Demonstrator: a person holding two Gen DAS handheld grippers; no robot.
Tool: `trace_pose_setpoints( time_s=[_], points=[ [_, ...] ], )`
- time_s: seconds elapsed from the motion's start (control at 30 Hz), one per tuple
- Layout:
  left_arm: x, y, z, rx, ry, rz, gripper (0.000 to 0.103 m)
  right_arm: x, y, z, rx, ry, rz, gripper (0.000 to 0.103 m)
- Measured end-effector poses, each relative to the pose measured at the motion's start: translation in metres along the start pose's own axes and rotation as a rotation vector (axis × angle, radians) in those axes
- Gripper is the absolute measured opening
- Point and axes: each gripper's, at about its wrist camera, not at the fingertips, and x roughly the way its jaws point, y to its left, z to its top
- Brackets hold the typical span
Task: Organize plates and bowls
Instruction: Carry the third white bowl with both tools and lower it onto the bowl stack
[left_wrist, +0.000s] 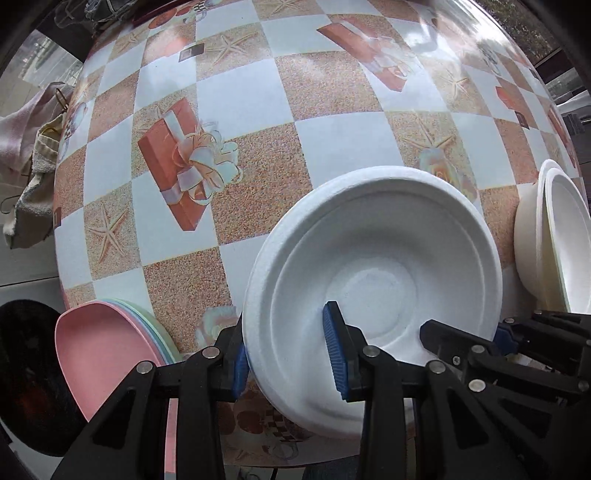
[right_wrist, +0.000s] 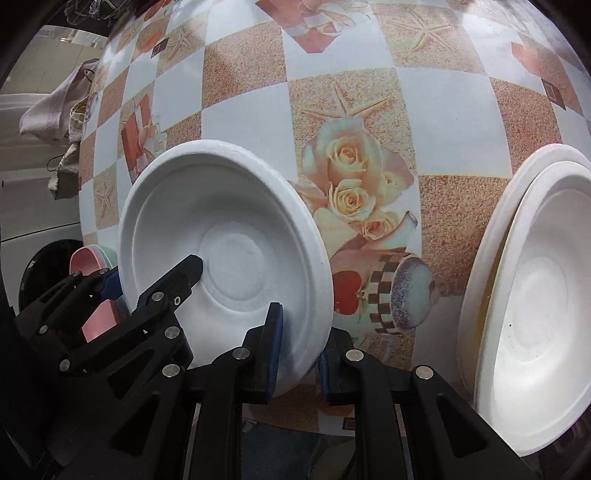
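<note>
White bowl (left_wrist: 373, 266) held over patterned tablecloth (left_wrist: 240, 99), at 5 o'clock in left wrist view, 8 o'clock in right wrist view

Left gripper (left_wrist: 290, 354) clamped on bowl's rim at bowl's 8 o'clock, one pad inside, one outside

Right gripper (right_wrist: 299, 350) clamped narrow on rim at bowl's 5 o'clock

Stack of white bowls (right_wrist: 532, 295) at 3 o'clock, apart from held bowl

Pastel plates (left_wrist: 110, 332), pink on top, at 8 o'clock on table edge

Towels (left_wrist: 33, 162) at 9 o'clock, off table
</note>
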Motion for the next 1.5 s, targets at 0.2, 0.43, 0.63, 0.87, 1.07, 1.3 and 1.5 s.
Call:
trace_pose_setpoints(
  time_s=[0.2,0.43,0.63,0.87,1.07,1.3,1.5],
  points=[
    [0.003,-0.029,-0.033,0.096,0.012,0.003,0.039,0.009,-0.014,-0.032,0.027,0.038,0.004,0.020],
    [-0.006,-0.047,-0.047,0.109,0.026,-0.001,0.040,0.012,-0.006,-0.037,0.023,0.051,-0.007,0.020],
    [-0.036,-0.050,-0.054,0.119,-0.005,0.022,0.040,-0.005,-0.009,-0.028,0.001,0.028,0.006,0.021],
    [-0.064,-0.062,-0.053,0.158,-0.050,0.042,0.040,-0.028,-0.006,-0.025,-0.013,-0.012,0.014,0.021],
    [-0.089,-0.077,-0.037,0.206,-0.105,0.037,0.040,-0.051,-0.018,-0.031,0.010,-0.078,0.019,0.021],
    [-0.109,-0.112,-0.011,0.306,-0.176,0.021,0.039,-0.081,-0.049,-0.042,0.101,-0.160,0.021,0.022],
    [-0.114,-0.135,0.001,0.373,-0.206,0.002,0.039,-0.104,-0.079,-0.045,0.171,-0.201,0.017,0.022]
  ],
)
